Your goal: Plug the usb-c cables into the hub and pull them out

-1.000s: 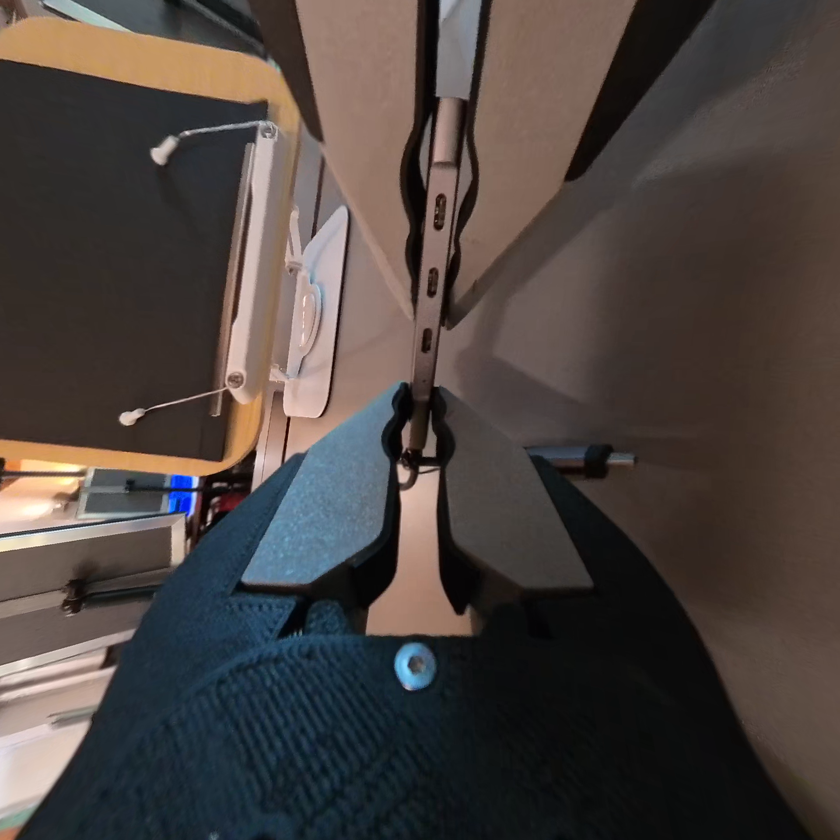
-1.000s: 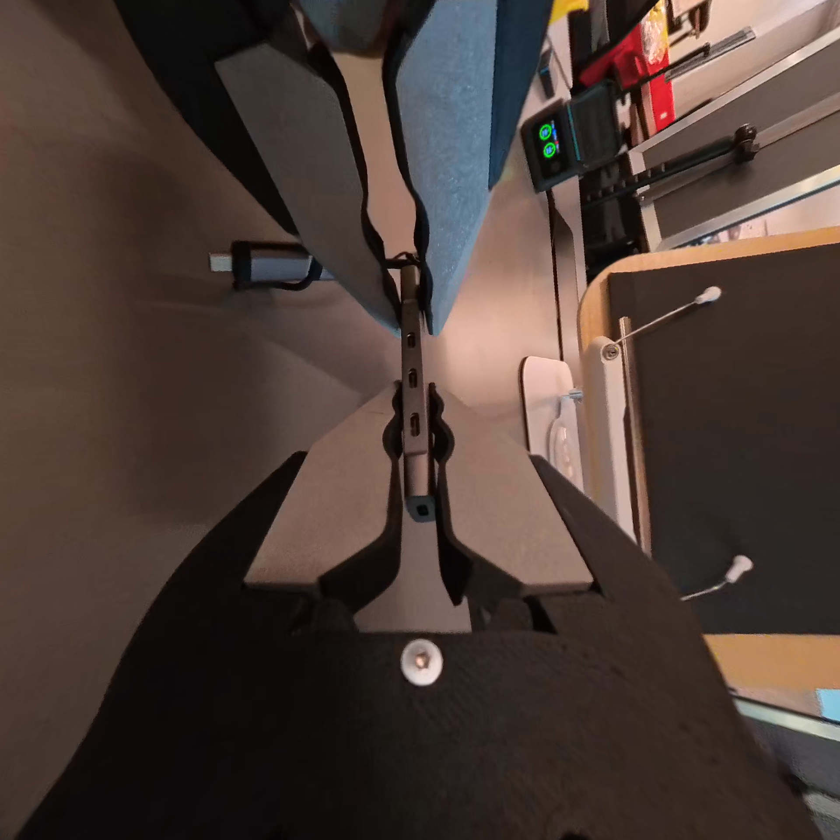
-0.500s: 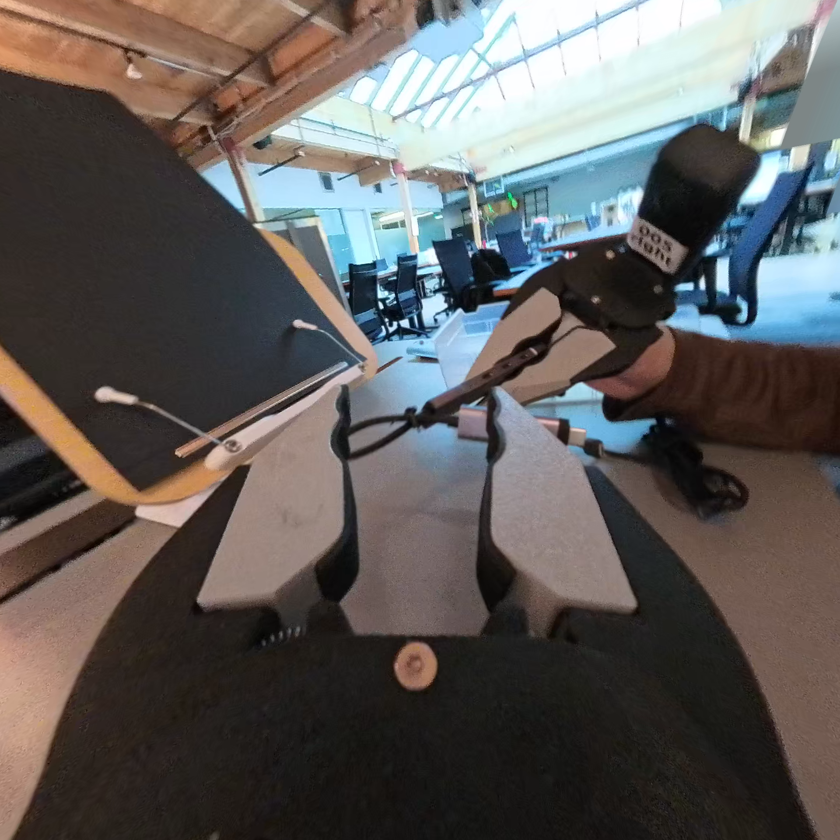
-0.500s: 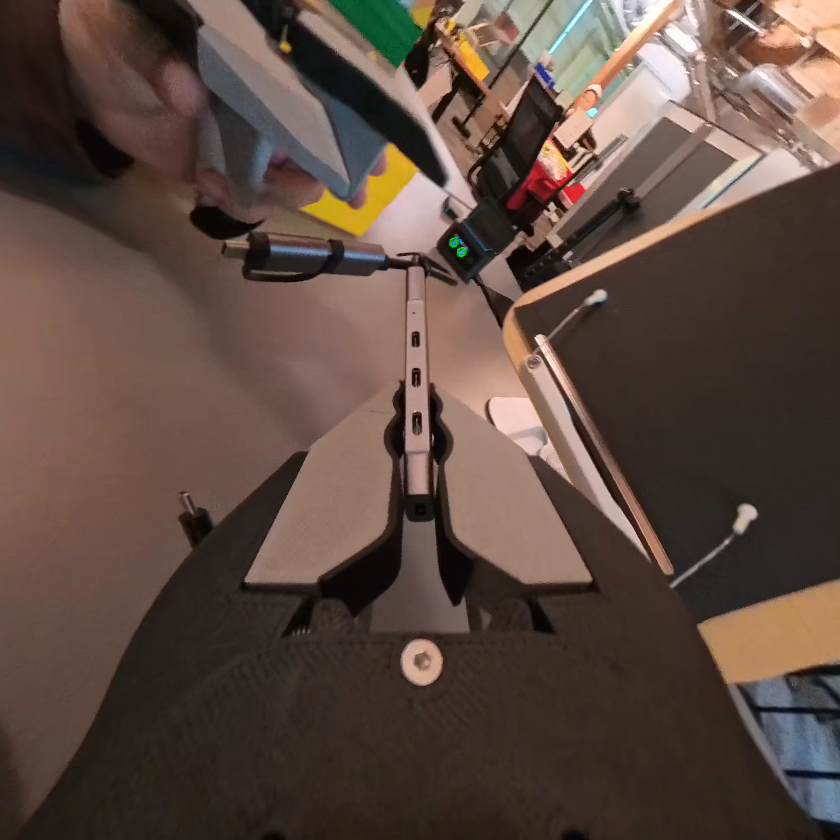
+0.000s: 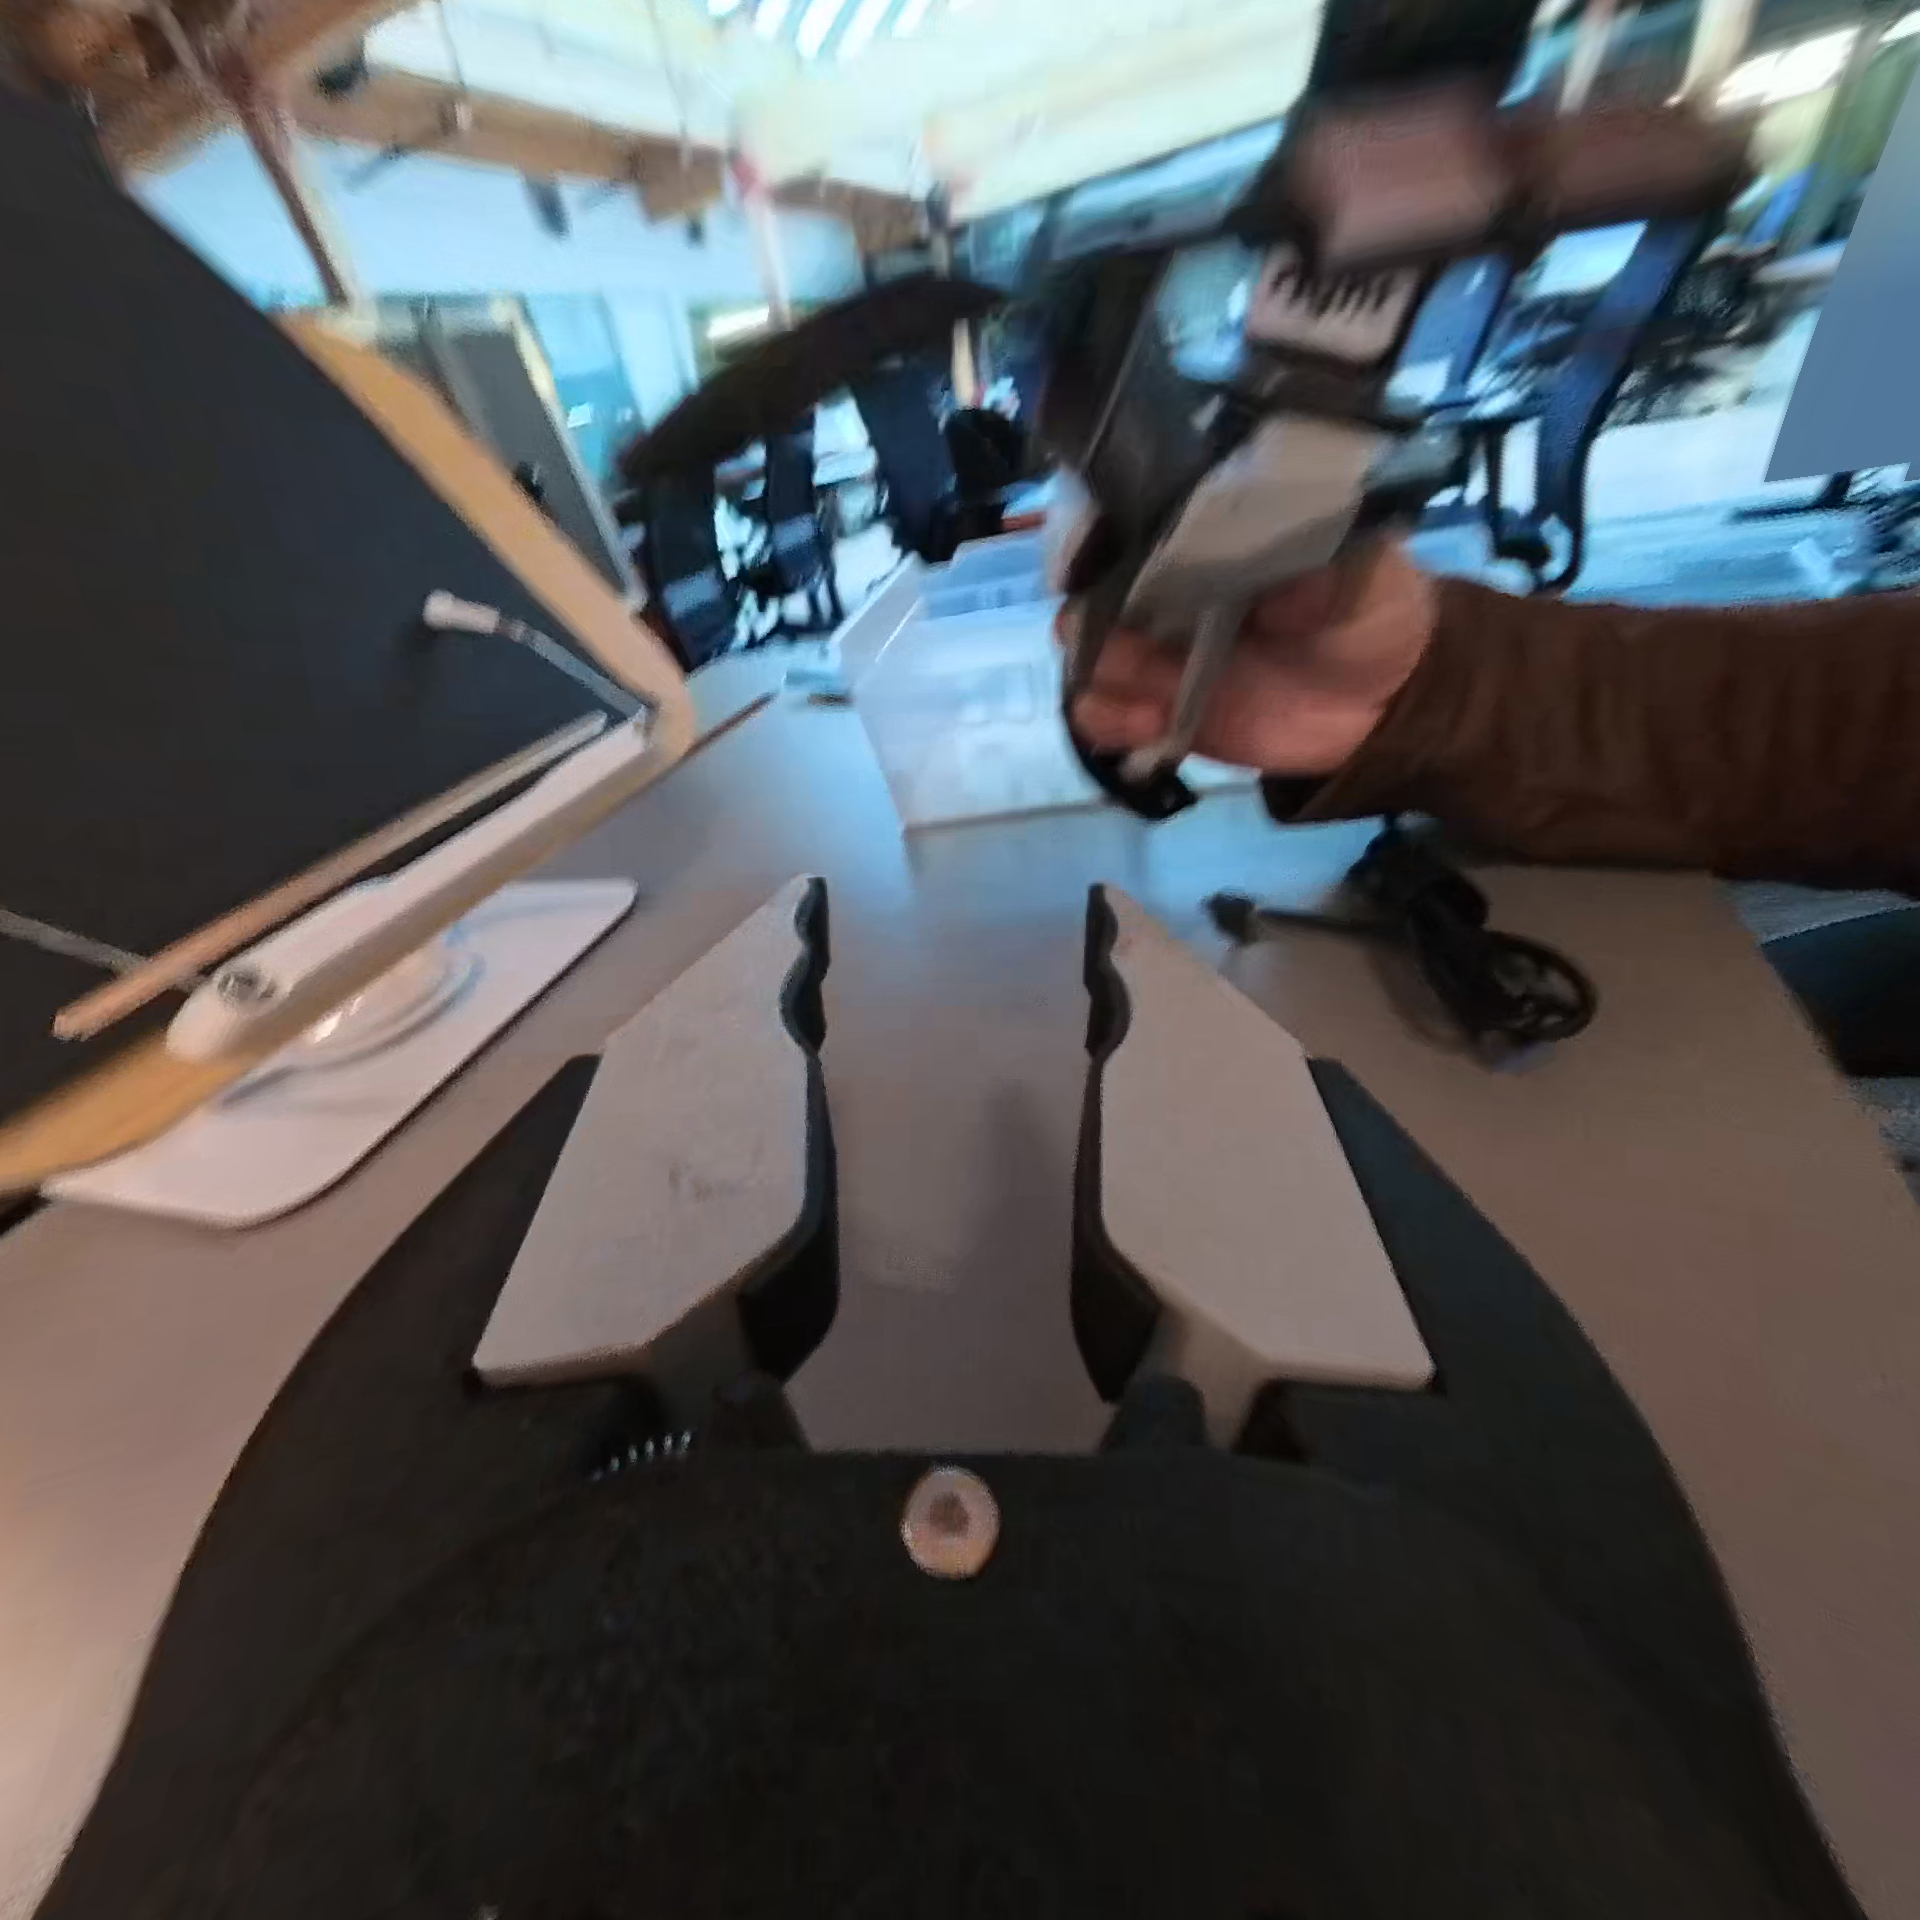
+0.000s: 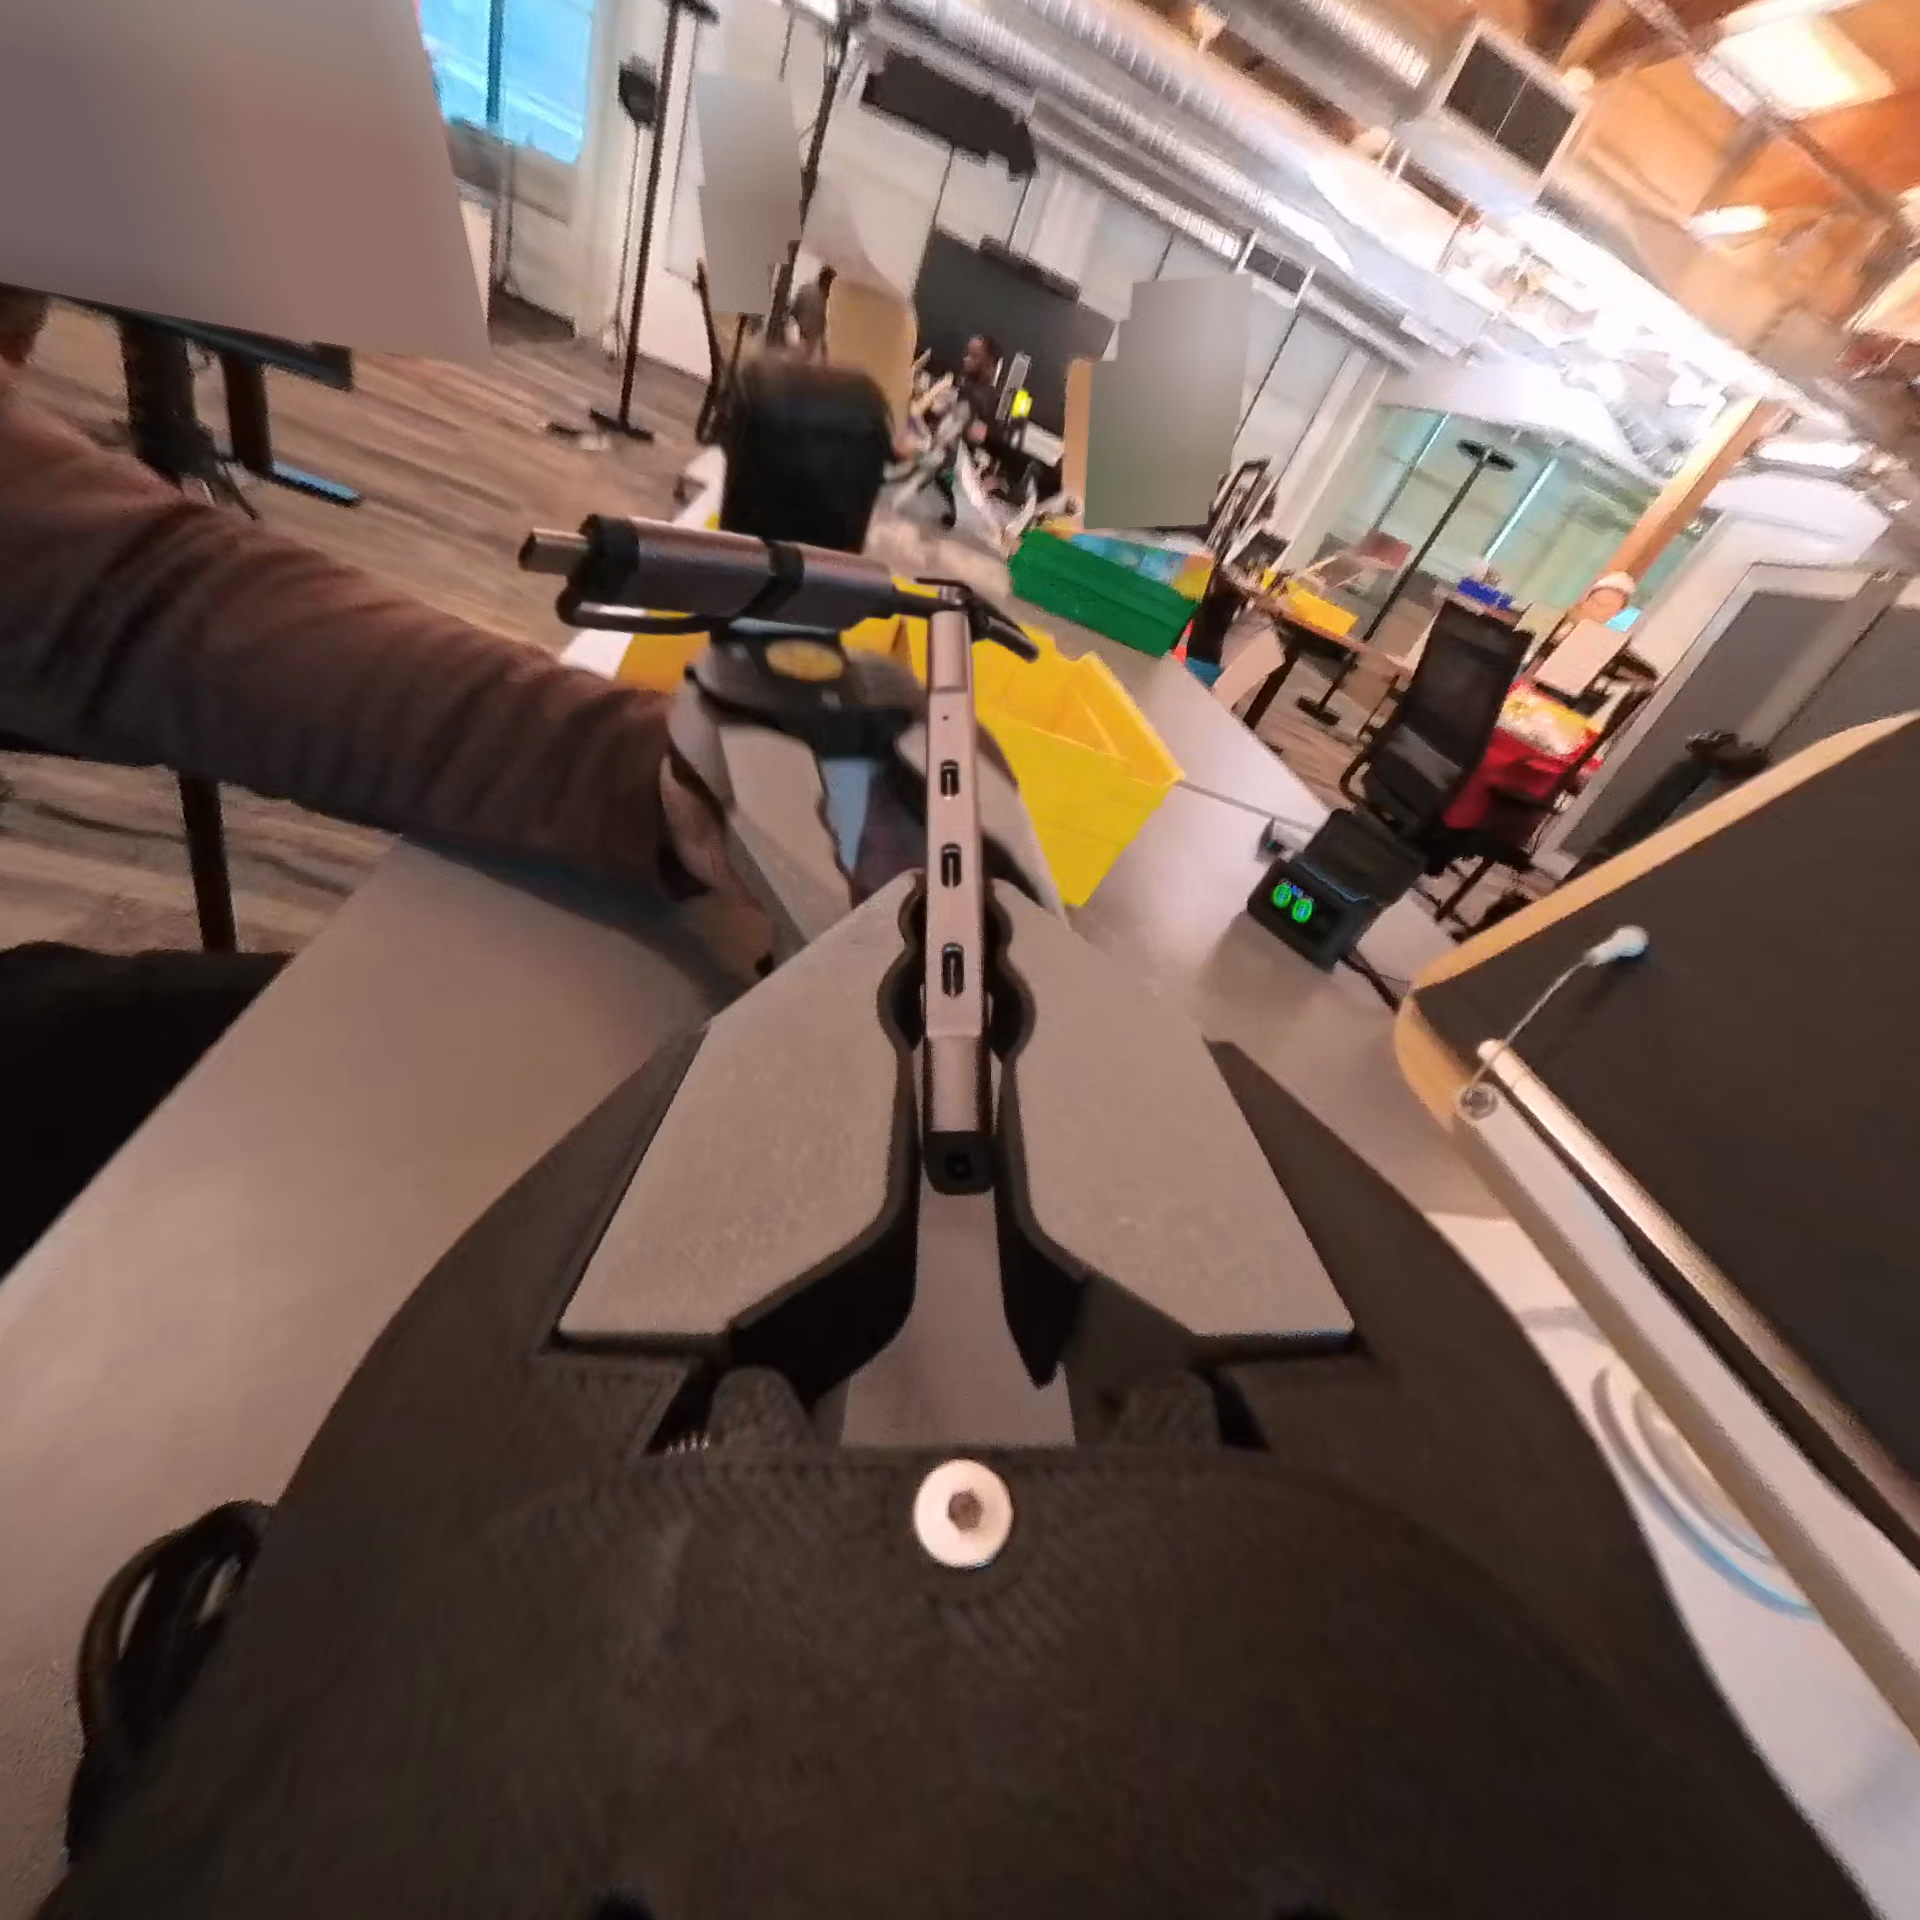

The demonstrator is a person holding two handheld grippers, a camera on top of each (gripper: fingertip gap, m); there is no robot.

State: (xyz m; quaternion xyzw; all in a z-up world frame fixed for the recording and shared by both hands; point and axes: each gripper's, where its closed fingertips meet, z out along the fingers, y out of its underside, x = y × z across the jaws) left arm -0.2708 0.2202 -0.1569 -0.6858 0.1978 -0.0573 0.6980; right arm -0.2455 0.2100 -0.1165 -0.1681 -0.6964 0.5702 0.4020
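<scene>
Grey hub clamped edge-up in right gripper jaws, raised above the surface. Left gripper jaws wide, holding nothing. Black cable coiled nearby.

On the table, the coiled cable lies right of the left gripper; the board stands left.

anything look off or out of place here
Nothing damaged or spilled. The right gripper holds the hub in the air, all three visible ports empty. The left gripper is open and empty. A black cable lies tangled on the table.
</scene>
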